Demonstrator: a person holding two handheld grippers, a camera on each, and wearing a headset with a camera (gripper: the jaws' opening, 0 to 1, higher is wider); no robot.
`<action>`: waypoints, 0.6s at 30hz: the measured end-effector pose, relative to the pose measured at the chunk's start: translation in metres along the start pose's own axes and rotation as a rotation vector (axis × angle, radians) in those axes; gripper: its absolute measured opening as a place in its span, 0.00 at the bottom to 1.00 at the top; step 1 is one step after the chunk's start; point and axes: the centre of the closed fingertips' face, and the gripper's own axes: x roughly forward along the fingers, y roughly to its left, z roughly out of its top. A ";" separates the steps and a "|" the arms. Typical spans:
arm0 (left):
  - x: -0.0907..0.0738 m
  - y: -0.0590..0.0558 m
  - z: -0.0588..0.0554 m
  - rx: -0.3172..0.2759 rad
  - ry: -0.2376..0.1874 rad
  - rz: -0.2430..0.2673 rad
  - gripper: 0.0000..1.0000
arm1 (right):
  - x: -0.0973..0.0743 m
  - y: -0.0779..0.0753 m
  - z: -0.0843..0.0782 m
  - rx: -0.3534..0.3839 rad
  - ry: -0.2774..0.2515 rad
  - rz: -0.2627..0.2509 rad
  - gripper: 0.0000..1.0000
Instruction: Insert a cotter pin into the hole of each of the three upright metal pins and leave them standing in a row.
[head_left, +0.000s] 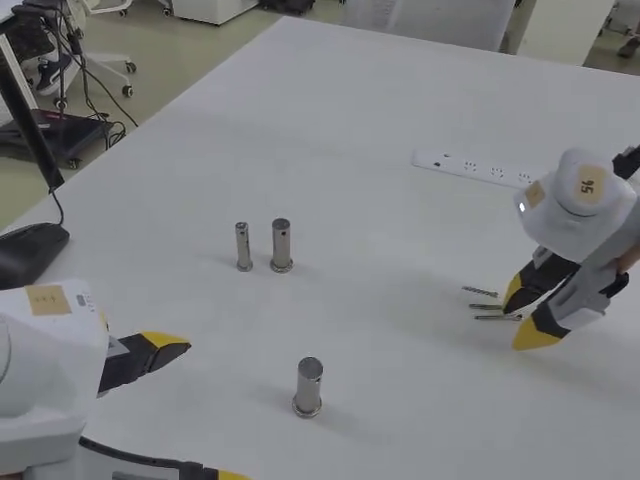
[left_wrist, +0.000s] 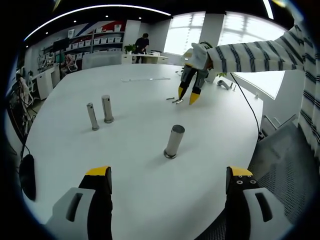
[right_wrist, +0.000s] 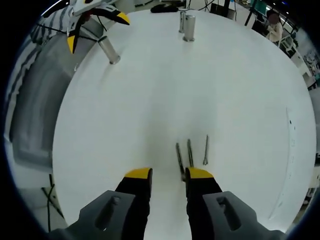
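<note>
cotter pins at tips of down-tilted right gripper, jaws apart.

Three upright metal pins, three cotter pins, one power strip, one computer mouse

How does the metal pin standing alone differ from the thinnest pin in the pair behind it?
The lone pin is clearly thicker; the thin pin is slim. The lone pin stands by itself; the thin pin stands close beside a thicker pin. Both are upright, shiny metal, with an empty hole near the top.
</note>
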 end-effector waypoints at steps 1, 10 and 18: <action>0.000 0.000 0.000 -0.001 0.001 0.000 0.94 | 0.001 -0.001 -0.001 0.004 0.000 0.000 0.27; -0.001 0.001 -0.006 -0.007 0.012 0.007 0.94 | 0.001 -0.007 -0.003 0.014 -0.013 -0.036 0.16; 0.001 0.004 -0.007 0.000 0.020 0.014 0.93 | 0.002 -0.009 -0.003 -0.034 0.043 -0.072 0.12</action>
